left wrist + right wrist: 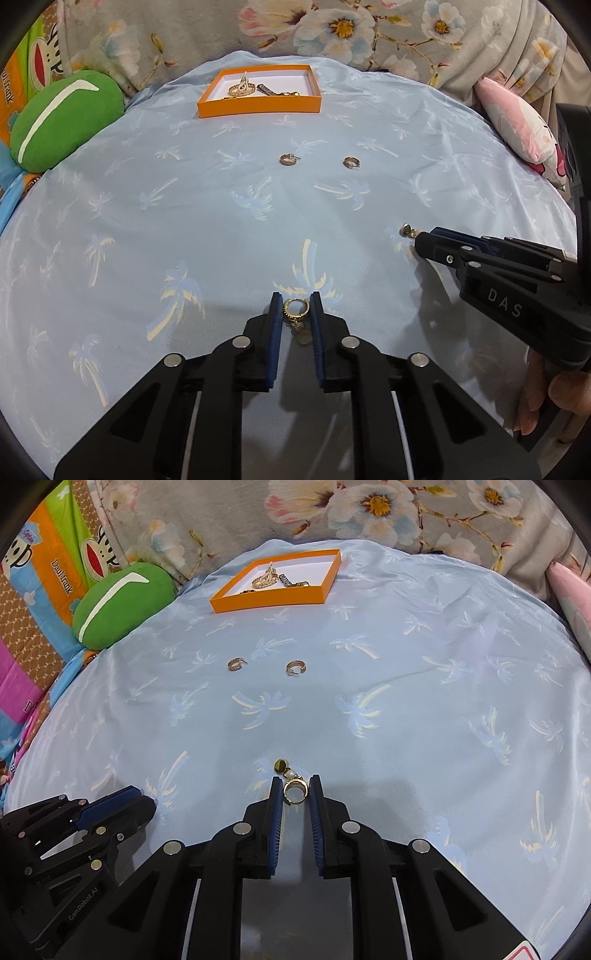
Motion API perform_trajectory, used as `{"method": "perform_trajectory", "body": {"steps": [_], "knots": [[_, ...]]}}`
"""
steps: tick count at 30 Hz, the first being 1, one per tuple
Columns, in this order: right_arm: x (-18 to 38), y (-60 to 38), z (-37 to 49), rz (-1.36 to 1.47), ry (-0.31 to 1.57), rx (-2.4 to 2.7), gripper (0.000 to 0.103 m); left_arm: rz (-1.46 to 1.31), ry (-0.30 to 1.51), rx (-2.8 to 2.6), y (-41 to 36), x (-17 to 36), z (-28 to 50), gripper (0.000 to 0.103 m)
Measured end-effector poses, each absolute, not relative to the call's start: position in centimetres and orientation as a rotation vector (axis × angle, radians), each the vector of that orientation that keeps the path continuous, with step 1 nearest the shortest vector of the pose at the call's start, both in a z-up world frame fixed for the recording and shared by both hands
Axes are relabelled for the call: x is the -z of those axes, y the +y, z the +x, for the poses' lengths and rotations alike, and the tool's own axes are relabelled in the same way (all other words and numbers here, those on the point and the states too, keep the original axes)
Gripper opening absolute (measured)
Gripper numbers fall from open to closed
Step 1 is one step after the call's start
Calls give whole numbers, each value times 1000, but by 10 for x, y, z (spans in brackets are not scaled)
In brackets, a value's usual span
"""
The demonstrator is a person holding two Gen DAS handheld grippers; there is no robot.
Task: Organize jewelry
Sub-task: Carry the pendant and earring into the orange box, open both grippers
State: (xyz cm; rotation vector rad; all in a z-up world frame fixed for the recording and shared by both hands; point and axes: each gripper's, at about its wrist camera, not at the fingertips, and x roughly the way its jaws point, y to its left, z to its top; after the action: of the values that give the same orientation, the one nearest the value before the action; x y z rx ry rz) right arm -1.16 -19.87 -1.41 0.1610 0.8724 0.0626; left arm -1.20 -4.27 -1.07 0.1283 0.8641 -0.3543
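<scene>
My left gripper point(295, 308) is shut on a gold hoop earring point(295, 307) whose small charm lies back between the blue pads on the pale blue palm-print cloth point(184, 221). My right gripper point(295, 792) is shut on a second gold hoop point(294, 792), with its pearl and dark disc drop point(281, 766) lying just beyond the tips. In the left wrist view the right gripper point(419, 240) comes in from the right. Two small hoop earrings point(290, 159) point(350, 162) lie loose mid-cloth. An orange box point(258, 107) at the far side holds gold chains.
A green cushion point(62, 118) sits at the far left and a pink pillow point(517, 125) at the far right. Floral fabric point(332, 29) rises behind the box. A person's hand point(554, 398) holds the right gripper's handle. The left gripper point(147, 806) shows at lower left.
</scene>
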Motion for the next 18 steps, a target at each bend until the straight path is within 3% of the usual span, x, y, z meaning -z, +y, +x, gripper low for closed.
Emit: {"method": "perform_trajectory", "body": {"steps": [18], "knots": [[10, -203, -20, 187, 835, -62, 13, 95, 880, 332, -33, 7, -6, 14]]}}
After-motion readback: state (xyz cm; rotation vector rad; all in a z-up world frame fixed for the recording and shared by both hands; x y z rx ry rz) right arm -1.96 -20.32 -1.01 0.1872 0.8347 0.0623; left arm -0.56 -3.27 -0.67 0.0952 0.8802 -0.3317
